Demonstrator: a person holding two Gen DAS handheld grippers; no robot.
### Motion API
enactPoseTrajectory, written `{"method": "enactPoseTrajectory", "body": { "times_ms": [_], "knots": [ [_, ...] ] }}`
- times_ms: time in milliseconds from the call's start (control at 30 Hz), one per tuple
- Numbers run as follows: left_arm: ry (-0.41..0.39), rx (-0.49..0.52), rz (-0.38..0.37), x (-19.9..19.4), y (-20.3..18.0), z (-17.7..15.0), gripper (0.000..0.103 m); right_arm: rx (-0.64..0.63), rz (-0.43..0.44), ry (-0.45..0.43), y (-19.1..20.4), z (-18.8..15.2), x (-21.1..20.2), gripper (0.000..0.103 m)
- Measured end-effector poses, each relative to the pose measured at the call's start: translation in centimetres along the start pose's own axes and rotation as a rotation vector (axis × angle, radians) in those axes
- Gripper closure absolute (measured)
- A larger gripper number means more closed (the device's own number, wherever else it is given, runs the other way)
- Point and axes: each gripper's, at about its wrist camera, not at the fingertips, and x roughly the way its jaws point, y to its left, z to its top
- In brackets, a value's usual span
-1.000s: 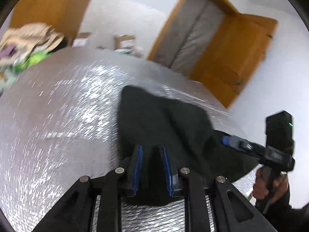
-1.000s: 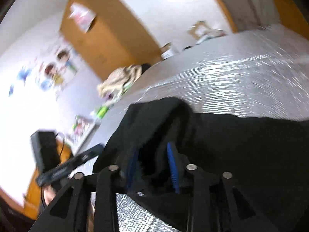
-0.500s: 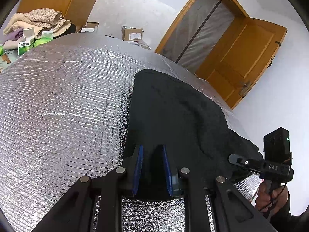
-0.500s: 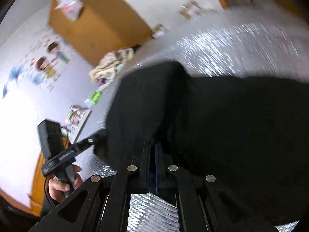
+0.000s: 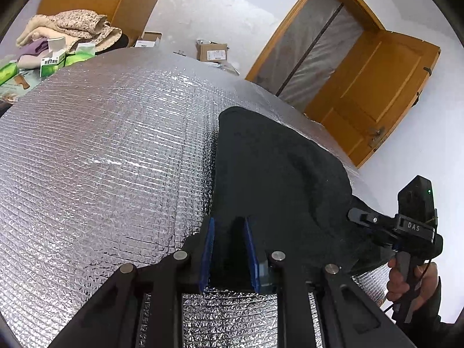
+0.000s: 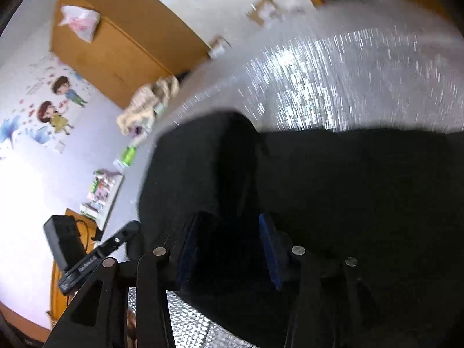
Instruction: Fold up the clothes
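Peering through blur, we see the right gripper opening, black fleece garment seemingly between its pads; the left gripper clamps its near edge on the silver quilted foil surface by an orange wooden door.

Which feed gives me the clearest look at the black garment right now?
The left wrist view: it is sharp and shows the black garment folded on the silver mat, its far end rounded. The right wrist view is motion-blurred; there the garment is a dark mass filling the lower frame, edges hard to read.
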Motion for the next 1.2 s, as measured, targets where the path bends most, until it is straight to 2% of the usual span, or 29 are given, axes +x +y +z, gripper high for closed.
{"method": "enactPoseTrajectory", "body": {
  "times_ms": [133,200,233,300,367,500,600,667,800,867,933,1033,1100,1133,1200],
  "knots": [
    [0.004,0.003,-0.001,0.1,0.2,-0.1,0.081,-0.009,0.057,0.003,0.5,0.2,0.1,0.057],
    [0.004,0.003,-0.006,0.1,0.3,-0.1,0.081,-0.015,0.057,0.011,0.6,0.4,0.2,0.064],
    [0.003,0.002,-0.008,0.1,0.4,0.0,0.081,-0.015,0.051,0.021,0.6,0.4,0.5,0.08],
    [0.003,0.001,-0.012,0.1,0.6,0.0,0.081,-0.02,0.048,0.032,0.7,0.5,0.6,0.086],
    [0.005,0.003,-0.015,-0.1,0.7,-0.1,0.081,-0.042,0.087,0.005,1.9,0.0,-0.7,0.089],
    [0.003,-0.001,-0.023,0.0,0.9,0.0,0.081,-0.085,0.122,-0.035,3.8,-1.0,-2.9,0.089],
    [0.004,-0.004,-0.02,0.3,0.9,0.2,0.081,-0.049,0.051,0.001,2.1,-1.7,-1.7,0.089],
    [0.015,-0.005,-0.014,0.0,1.0,0.3,0.081,0.02,0.012,0.044,0.1,-2.2,-0.4,0.086],
    [-0.017,-0.006,-0.001,-1.7,0.7,0.6,0.081,0.015,-0.006,-0.025,0.3,-1.8,-2.4,0.08],
    [-0.041,0.016,-0.015,-2.3,-0.2,0.9,0.081,-0.041,-0.025,-0.107,1.5,-1.2,-4.2,0.08],
    [-0.057,0.042,-0.029,-2.6,-1.2,1.3,0.081,-0.096,0.003,-0.186,2.7,-0.3,-5.3,0.08],
    [-0.023,0.097,-0.037,-1.5,-2.8,0.9,0.081,-0.162,0.028,-0.206,4.3,1.2,-4.3,0.08],
    [0.019,0.104,-0.027,-0.3,-3.0,0.3,0.081,-0.167,0.026,-0.187,4.6,1.9,-2.1,0.08],
    [0.026,0.1,-0.023,0.0,-2.9,-0.2,0.081,-0.153,0.016,-0.172,4.2,2.3,-1.0,0.08],
    [0.028,0.096,-0.024,-0.1,-2.5,-0.9,0.083,-0.08,-0.035,-0.139,1.9,2.6,0.9,0.087]
  ]
}}
